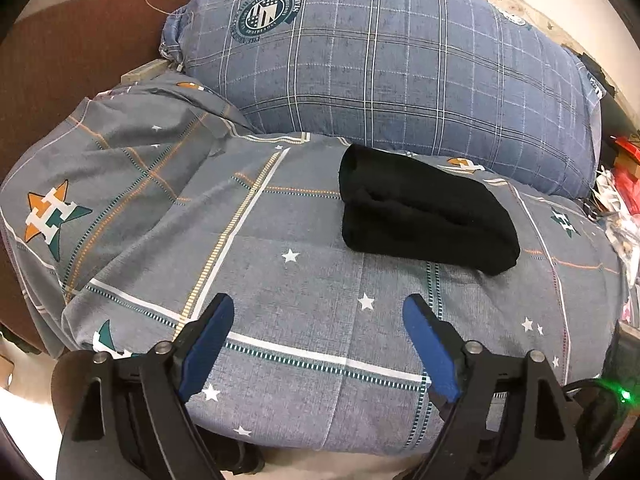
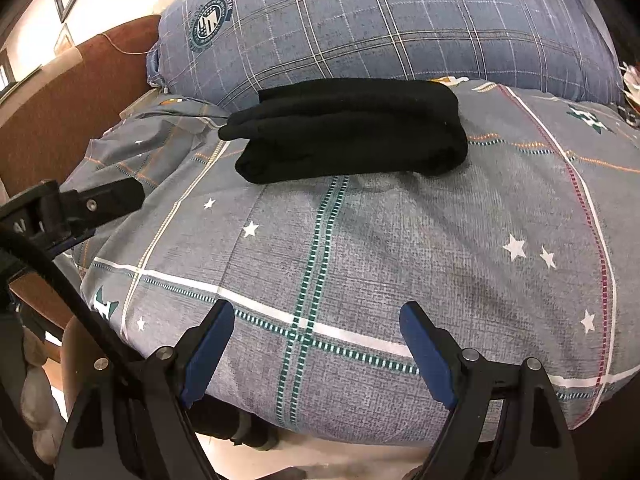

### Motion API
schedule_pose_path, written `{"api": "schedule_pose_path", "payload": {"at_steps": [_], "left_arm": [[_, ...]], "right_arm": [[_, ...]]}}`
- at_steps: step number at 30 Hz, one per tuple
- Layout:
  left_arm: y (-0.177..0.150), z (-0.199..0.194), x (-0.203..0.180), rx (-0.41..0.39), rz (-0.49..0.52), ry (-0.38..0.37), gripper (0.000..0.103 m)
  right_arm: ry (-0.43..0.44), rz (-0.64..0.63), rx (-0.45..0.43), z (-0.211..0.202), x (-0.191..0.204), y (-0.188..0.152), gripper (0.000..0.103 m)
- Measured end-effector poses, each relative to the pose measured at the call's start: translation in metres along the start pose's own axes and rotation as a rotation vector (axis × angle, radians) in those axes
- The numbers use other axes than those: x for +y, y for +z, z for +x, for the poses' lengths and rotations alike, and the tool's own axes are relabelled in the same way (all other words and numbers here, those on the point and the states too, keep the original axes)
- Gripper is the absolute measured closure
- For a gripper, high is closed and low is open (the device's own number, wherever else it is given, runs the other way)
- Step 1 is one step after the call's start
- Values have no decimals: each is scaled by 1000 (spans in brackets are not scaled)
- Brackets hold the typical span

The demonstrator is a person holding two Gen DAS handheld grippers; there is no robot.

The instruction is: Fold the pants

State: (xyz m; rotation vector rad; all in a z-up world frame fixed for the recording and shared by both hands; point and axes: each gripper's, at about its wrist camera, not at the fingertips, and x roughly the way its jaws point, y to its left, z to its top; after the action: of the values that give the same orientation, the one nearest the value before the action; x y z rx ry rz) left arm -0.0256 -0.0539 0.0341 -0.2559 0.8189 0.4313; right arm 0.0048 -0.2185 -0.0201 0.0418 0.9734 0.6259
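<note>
Black pants [image 1: 424, 212] lie folded into a compact bundle on a grey star-patterned bed cover [image 1: 304, 280], close to a large blue plaid pillow. In the right wrist view the same pants [image 2: 348, 136] rest ahead and slightly left. My left gripper [image 1: 318, 308] hovers over the cover, short of the bundle and to its left, open with nothing between its blue pads. My right gripper [image 2: 316, 314] is likewise open and empty above the cover, well short of the pants. The left gripper's black finger [image 2: 104, 200] shows at the left edge of the right wrist view.
The blue plaid pillow [image 1: 384, 64] fills the back of the bed. A brown headboard or sofa back [image 1: 72, 40] stands at the left. Cluttered red and white items [image 1: 616, 192] sit off the right edge. The cover [image 2: 400, 264] bulges and drops away near me.
</note>
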Motion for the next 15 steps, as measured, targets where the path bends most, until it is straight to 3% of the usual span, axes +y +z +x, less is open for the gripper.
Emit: {"api": "schedule_pose_path", "payload": {"at_steps": [6,15], "left_arm": [[-2,7,2,15,-8,8,17],[-3,4,4,7,-18,-2,17]], "right_arm": [[-1,36,29,11,-10,-3,14],[-15,-6,2,4,0,-3,14]]}}
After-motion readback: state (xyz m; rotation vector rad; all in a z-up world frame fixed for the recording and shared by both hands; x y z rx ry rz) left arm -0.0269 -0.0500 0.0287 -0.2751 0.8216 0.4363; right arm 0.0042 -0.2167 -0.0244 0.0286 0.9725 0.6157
